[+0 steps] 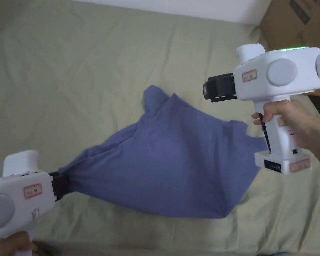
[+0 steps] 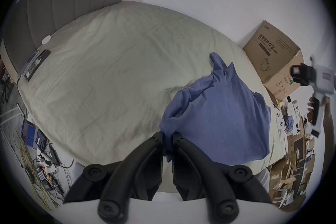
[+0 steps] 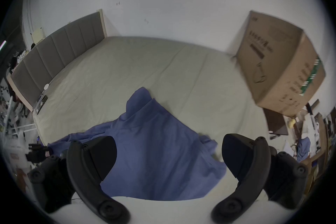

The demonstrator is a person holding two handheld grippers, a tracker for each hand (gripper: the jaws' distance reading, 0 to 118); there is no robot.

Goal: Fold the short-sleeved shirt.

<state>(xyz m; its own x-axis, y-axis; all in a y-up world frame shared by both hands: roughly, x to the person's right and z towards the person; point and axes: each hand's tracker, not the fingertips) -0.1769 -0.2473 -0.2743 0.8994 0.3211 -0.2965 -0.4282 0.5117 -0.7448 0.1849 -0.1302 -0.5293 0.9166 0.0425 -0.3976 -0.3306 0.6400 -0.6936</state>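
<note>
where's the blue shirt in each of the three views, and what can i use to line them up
Head view: the blue shirt lies centre on the bed, its left corner pinched in the left tongs.
Left gripper view: lower right of centre, bunched into the shut jaws at the bottom.
Right gripper view: bottom centre, seen between the open right tongs.
Shared landmark: the cardboard box at the bed's far right corner.

I am working in a bedroom: a wide bed (image 2: 112, 68) under a pale green sheet, a grey padded headboard (image 2: 60, 0) against the white wall, a cardboard box (image 2: 272, 57) at its far corner, cables (image 2: 36, 164) on the floor.
</note>
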